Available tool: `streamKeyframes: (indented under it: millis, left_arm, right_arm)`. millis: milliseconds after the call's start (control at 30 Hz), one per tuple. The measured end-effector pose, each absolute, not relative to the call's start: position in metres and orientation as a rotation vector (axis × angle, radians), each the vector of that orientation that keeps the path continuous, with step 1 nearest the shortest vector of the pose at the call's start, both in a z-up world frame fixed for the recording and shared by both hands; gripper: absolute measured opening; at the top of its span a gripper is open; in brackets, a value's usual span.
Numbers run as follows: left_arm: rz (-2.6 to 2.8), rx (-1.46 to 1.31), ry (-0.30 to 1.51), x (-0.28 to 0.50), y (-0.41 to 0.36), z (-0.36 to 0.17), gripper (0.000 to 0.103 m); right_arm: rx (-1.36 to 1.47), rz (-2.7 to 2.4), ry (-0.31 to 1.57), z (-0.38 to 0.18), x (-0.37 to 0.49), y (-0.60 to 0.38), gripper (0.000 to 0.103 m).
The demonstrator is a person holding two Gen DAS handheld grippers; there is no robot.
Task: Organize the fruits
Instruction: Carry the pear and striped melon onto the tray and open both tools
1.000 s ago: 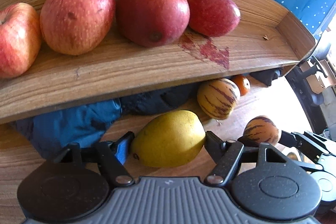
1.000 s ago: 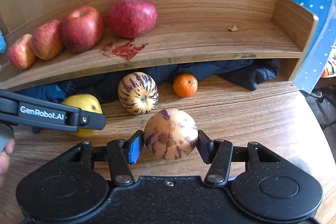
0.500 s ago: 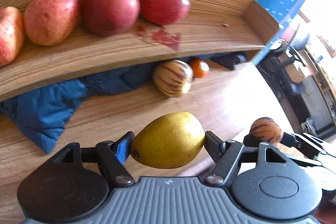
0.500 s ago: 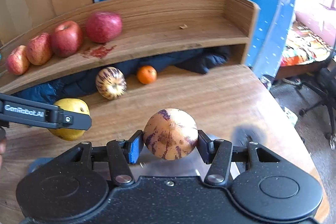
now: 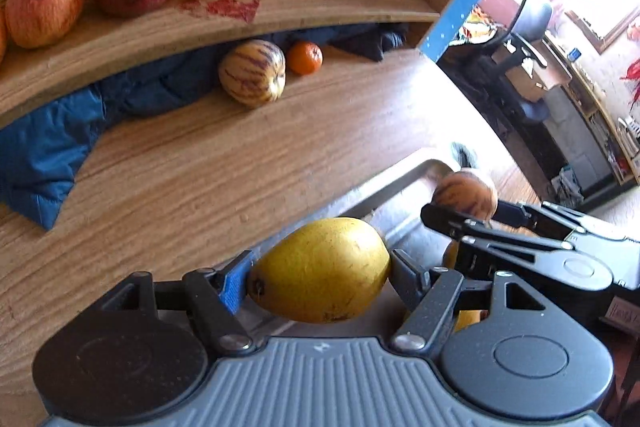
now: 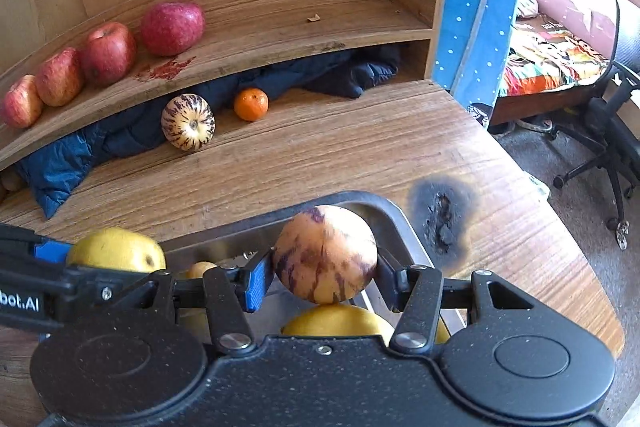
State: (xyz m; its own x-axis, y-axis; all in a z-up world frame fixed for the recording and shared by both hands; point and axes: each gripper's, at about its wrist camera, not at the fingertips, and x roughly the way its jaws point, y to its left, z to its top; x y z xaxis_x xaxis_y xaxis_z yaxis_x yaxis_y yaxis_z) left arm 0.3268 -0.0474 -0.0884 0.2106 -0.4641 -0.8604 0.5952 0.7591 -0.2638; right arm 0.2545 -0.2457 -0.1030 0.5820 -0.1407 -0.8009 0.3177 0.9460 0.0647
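Note:
My left gripper is shut on a yellow pear, held over the near edge of a metal tray. To its right, my right gripper is shut on a striped pepino melon above the same tray. Yellow fruit lies in the tray below it. The right gripper with its melon shows in the left wrist view; the left gripper's pear shows in the right wrist view. A second striped melon and a mandarin sit on the table.
Several red apples line a curved wooden shelf at the back. Blue and dark jackets are stuffed under it. A burn mark scars the table right of the tray. An office chair stands beyond the table's edge.
Both grippers have drawn back from the shelf with their fruit still held. They now hang over the metal tray at the table's front, which has come into view.

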Motion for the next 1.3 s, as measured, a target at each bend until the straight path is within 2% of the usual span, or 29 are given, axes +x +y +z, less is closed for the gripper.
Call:
streamKeyframes:
  millis: [500, 567, 733, 800, 900, 1000, 1300]
  left_arm:
    - [-0.711, 0.210, 1.204, 0.315, -0.050, -0.097, 0.075]
    - [-0.706, 0.216, 1.206, 0.312, -0.051, -0.096, 0.074]
    - [-0.684, 0.235, 1.167, 0.304, -0.057, -0.087, 0.084]
    - [-0.670, 0.242, 1.159, 0.298, -0.058, -0.084, 0.088]
    - [-0.627, 0.228, 1.157, 0.291, -0.054, -0.082, 0.096]
    - [-0.585, 0.197, 1.148, 0.283, -0.049, -0.078, 0.097]
    - [-0.523, 0.181, 1.078, 0.245, -0.027, -0.066, 0.102]
  right_arm:
    - [0.230, -0.263, 0.915, -0.110, 0.249, -0.247, 0.057]
    - [0.234, -0.258, 0.895, -0.107, 0.244, -0.248, 0.062]
    - [0.239, -0.256, 0.847, -0.096, 0.223, -0.247, 0.076]
    - [0.240, -0.258, 0.826, -0.091, 0.212, -0.246, 0.085]
    - [0.235, -0.277, 0.806, -0.084, 0.194, -0.246, 0.089]
    - [0.246, -0.289, 0.785, -0.078, 0.173, -0.248, 0.100]
    - [0.238, -0.293, 0.788, -0.074, 0.118, -0.236, 0.102]
